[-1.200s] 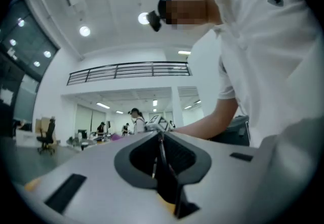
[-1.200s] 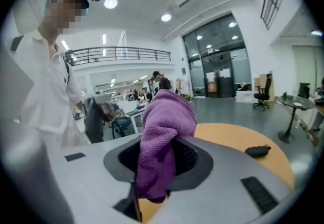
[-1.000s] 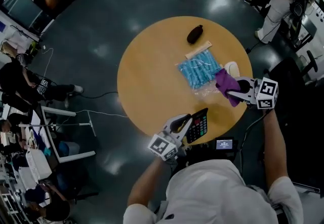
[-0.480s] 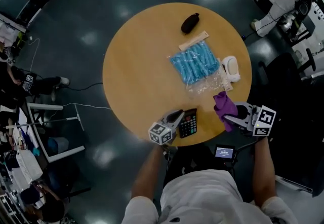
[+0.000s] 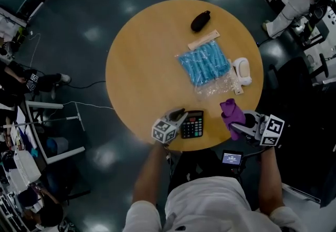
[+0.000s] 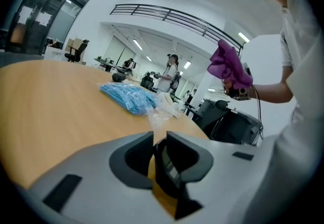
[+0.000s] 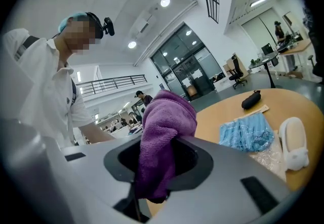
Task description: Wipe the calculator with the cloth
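The calculator (image 5: 192, 124) lay flat on the table (image 5: 142, 68) close to its near edge, its long axis running away from the person. The left gripper (image 5: 180, 116) was right at its left side. Its jaws were narrow and had just been opening, with the calculator's edge between them, and the grip looked loosened. The cloth (image 5: 231, 112) hung bunched and clamped in the right gripper (image 5: 237, 124), off to the calculator's right and apart from it, so the wipe likely called for a move leftward. Only the left gripper view showed the calculator edge-on inside the jaws and the cloth held off the table. The right gripper view showed the clamp on the cloth but no calculator.
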Motion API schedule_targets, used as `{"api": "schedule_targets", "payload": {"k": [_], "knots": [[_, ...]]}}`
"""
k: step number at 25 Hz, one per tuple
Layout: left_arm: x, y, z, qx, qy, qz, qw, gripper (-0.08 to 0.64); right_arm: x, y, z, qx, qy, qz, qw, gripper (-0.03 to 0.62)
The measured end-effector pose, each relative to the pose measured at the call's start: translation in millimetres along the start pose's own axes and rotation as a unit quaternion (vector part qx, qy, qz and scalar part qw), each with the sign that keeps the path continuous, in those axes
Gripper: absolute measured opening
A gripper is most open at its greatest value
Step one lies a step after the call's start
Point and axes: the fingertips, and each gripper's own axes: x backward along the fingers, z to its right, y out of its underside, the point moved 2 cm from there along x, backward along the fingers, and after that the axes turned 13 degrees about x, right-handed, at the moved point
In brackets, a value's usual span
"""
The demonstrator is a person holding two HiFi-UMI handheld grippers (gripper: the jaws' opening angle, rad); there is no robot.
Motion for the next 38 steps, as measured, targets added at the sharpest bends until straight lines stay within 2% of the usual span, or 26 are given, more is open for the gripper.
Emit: {"api": "schedule_targets", "payload": {"k": [5,7,11,13,14,15,16,18,20,21,22,23,25,28,38], "knots": [[1.9,4.9,-11.7,-0.031,-0.072,-0.043,0.9960,0.083,1.6,-1.3,-0.4,0.004,0.025,0.005,1.000,0.117],[7.6,2.6,-18.3,-0.039,-0.101,-0.054,0.9927,0.083,3.1,-4.8,0.5,0.014,0.049,0.006,0.999,0.117],[30.6,-20.8,-20.2,-0.044,-0.145,-0.020,0.9882,0.083,16.4,-23.0,4.1,0.046,0.152,0.018,0.987,0.117],[54.6,-49.8,-9.2,-0.068,-0.185,0.033,0.9799,0.083,22.1,-35.5,-0.3,0.077,0.209,0.014,0.975,0.118],[70.2,-67.8,1.0,-0.084,-0.207,0.072,0.9721,0.080,25.2,-42.7,-4.1,0.093,0.238,0.014,0.967,0.118],[86.9,-86.6,15.1,-0.100,-0.230,0.112,0.9616,0.039,29.0,-50.7,-8.3,0.109,0.267,0.018,0.957,0.118],[104.1,-105.4,33.7,-0.117,-0.250,0.151,0.9492,0.008,33.6,-59.0,-12.9,0.123,0.296,0.024,0.947,0.118],[139.8,-138.7,81.8,-0.140,-0.278,0.226,0.9228,0.006,43.4,-73.9,-24.1,0.143,0.345,0.045,0.927,0.118],[173.3,-159.0,129.7,-0.140,-0.295,0.296,0.8978,0.006,51.3,-82.6,-36.0,0.153,0.376,0.070,0.911,0.118],[185.6,-161.8,147.9,-0.133,-0.299,0.321,0.8891,0.006,53.4,-83.2,-40.7,0.155,0.385,0.080,0.906,0.118],[194.1,-160.4,161.4,-0.121,-0.298,0.336,0.8849,0.006,54.2,-81.0,-44.2,0.155,0.390,0.086,0.904,0.118],[199.4,-156.4,171.7,-0.109,-0.294,0.345,0.8844,0.006,53.7,-76.8,-47.0,0.153,0.392,0.088,0.903,0.117],[203.4,-143.6,186.8,-0.092,-0.280,0.349,0.8897,0.006,51.3,-65.3,-54.2,0.144,0.389,0.082,0.906,0.117],[202.7,-132.9,199.8,-0.092,-0.265,0.341,0.8975,0.006,47.1,-56.6,-63.9,0.141,0.377,0.071,0.913,0.115],[205.3,-131.2,204.5,-0.100,-0.275,0.320,0.9013,0.006,32.6,-60.6,-73.8,0.152,0.351,0.070,0.921,0.115]]}}
